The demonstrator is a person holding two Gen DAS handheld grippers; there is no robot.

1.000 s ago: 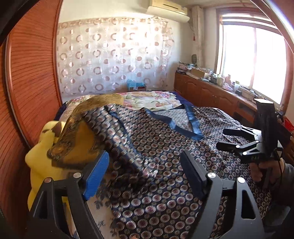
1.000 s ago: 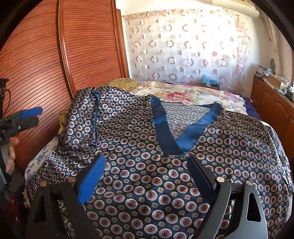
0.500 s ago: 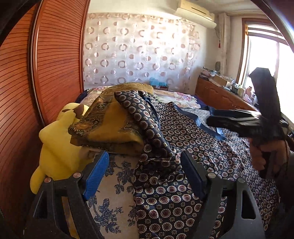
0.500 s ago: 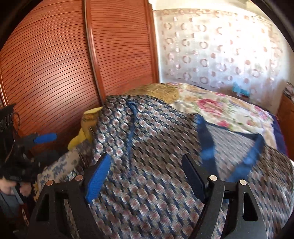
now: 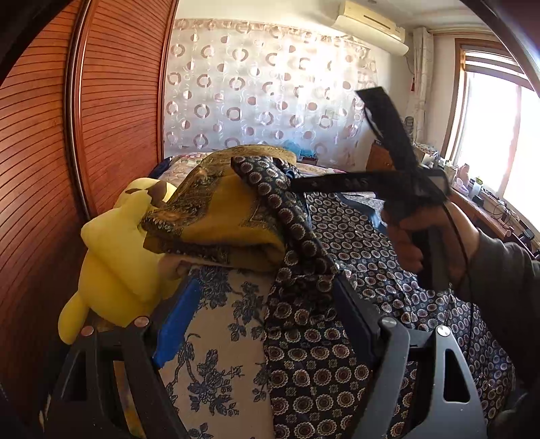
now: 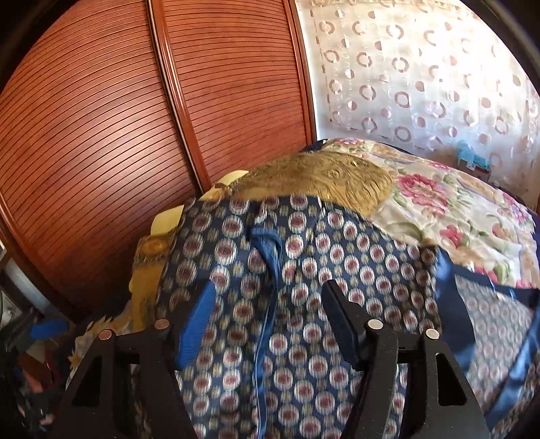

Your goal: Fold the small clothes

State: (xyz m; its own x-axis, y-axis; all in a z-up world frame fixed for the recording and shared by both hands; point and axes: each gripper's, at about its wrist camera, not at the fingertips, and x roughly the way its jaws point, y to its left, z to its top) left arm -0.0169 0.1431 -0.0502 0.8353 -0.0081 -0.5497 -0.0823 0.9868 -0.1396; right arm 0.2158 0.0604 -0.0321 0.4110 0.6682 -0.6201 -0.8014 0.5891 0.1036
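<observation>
The patterned navy garment [image 6: 303, 270] lies on the bed [image 6: 455, 209]. The right claw [image 6: 266, 324] is closing above it, gripping nothing; the left claw [image 5: 260, 324] gapes empty at the bed's edge.

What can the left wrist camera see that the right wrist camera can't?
Only the left wrist view shows the window, the air conditioner, the hand holding the right tongs, and the blue-flowered sheet.

Only the right wrist view shows the pink-flowered quilt and the shirt's blue sleeve trim between the closing right tongs.

Both show the dotted navy shirt, the mustard cloth, the yellow plush toy, the wooden doors and the circle-patterned curtain.
</observation>
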